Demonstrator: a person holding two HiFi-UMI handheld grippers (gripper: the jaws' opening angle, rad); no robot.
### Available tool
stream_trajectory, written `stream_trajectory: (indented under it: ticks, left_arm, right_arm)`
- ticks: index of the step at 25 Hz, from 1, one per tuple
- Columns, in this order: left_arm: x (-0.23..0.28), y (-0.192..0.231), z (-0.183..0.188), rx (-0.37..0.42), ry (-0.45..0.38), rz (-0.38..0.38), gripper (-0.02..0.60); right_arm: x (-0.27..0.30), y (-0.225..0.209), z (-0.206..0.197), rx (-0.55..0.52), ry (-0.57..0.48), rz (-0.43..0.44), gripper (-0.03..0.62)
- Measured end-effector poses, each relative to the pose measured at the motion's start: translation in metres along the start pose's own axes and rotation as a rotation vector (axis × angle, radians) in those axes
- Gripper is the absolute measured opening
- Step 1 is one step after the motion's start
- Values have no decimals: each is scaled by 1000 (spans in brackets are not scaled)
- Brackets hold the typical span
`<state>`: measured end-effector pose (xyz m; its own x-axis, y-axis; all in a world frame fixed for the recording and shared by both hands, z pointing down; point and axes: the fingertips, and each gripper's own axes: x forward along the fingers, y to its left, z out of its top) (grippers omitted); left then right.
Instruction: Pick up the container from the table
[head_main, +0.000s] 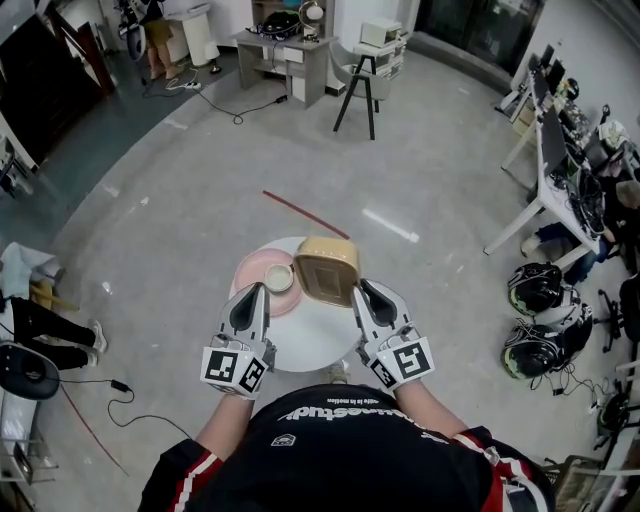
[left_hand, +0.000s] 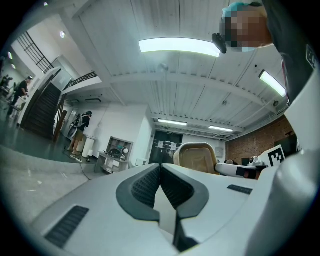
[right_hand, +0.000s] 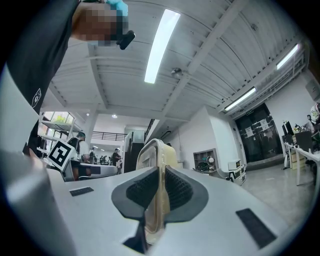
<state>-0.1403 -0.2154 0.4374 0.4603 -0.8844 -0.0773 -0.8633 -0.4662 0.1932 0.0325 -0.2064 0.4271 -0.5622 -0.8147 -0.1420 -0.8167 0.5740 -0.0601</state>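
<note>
The beige rectangular container (head_main: 325, 270) is tipped on its side above the round white table (head_main: 310, 335), its open side facing me. My right gripper (head_main: 362, 291) is shut on its right rim. In the right gripper view the container's rim (right_hand: 157, 150) stands edge-on, pinched between the dark pads of my right gripper (right_hand: 161, 172). My left gripper (head_main: 255, 292) hovers over the table's left part, apart from the container. In the left gripper view my left gripper (left_hand: 160, 167) has its pads meeting with nothing between them, and the container (left_hand: 197, 157) shows beyond to the right.
A pink plate (head_main: 250, 270) lies on the table's left part with a small white round bowl (head_main: 279, 278) on it. A red stick (head_main: 305, 213) lies on the floor beyond. A stool (head_main: 358, 85) and desks stand further off; helmets (head_main: 535, 320) lie at right.
</note>
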Motion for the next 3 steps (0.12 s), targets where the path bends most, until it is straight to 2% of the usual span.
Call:
stream_trajectory:
  ticks: [3]
  left_arm:
    - [-11,4,-8,-2,-3,-4,25]
  right_arm:
    - [-3,10,-7,-2,2,5,52]
